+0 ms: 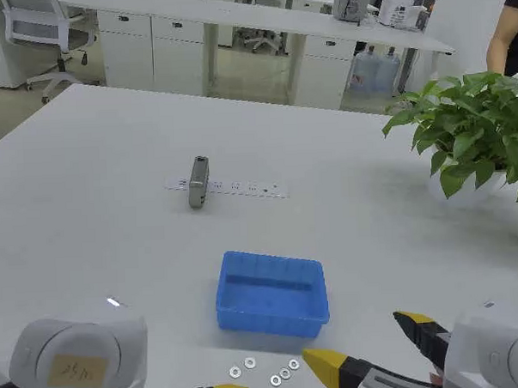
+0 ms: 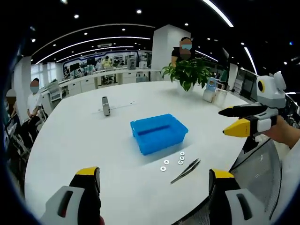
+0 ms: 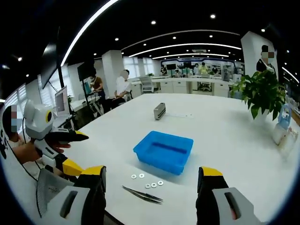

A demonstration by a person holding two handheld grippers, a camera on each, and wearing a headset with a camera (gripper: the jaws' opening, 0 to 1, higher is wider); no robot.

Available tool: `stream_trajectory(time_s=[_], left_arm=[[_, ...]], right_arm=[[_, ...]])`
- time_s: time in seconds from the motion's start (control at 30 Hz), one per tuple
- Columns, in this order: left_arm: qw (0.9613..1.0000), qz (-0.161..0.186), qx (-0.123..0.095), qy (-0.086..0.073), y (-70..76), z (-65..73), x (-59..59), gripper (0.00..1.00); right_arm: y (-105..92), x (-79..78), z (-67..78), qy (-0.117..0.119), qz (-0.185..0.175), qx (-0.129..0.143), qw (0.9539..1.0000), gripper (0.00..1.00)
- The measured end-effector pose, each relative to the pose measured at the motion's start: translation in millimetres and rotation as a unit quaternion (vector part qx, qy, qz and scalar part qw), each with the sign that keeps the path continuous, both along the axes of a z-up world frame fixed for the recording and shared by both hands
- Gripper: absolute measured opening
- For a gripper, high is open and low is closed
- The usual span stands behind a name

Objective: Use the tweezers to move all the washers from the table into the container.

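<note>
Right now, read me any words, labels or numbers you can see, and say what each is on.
"25", then unclear marks: handwritten yellow sticker on the left hand-held gripper.
Too small to read: markings on the power strip on the table.
Blurred: print on the white box in the background.

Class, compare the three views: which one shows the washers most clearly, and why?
The head view: it looks down on the five washers lying in front of the blue container, each hole visible. Both gripper views show them as small pale rings between the container and the tweezers.
</note>
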State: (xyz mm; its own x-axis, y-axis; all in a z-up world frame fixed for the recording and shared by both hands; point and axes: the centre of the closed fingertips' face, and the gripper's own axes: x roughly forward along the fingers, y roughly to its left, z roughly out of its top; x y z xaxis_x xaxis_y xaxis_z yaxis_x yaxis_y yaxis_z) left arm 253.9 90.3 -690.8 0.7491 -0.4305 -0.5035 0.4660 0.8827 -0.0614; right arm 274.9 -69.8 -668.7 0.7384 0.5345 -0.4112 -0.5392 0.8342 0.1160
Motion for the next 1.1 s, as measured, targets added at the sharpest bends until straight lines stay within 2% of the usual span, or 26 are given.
stream_trajectory(time_s=[0.2,0.37,0.5,0.8,1.1], left_arm=[[1.0000,-0.001,-0.005,0.001,-1.6,0.9,0.9,0.99],[0.9999,-0.005,-0.009,0.008,-3.4,-0.8,0.4,0.99],[0.9998,-0.015,0.000,0.013,-5.7,-4.5,-2.1,0.91],[0.9996,-0.024,0.002,0.017,-9.1,-7.0,0.6,0.90],[0.9983,-0.050,0.009,0.028,-15.0,-14.5,4.6,0.88]], right_arm=[[-2.8,0.7,-1.1,0.001,-0.003,-0.002,1.0000,0.83],[-4.5,1.1,-1.7,0.001,-0.002,-0.007,1.0000,0.83],[-5.7,0.7,-4.0,0.005,-0.003,-0.008,1.0000,0.82],[-6.9,2.8,-6.6,0.007,-0.006,-0.010,0.9999,0.82],[-9.3,5.0,-13.4,0.018,-0.010,-0.020,0.9996,0.81]])
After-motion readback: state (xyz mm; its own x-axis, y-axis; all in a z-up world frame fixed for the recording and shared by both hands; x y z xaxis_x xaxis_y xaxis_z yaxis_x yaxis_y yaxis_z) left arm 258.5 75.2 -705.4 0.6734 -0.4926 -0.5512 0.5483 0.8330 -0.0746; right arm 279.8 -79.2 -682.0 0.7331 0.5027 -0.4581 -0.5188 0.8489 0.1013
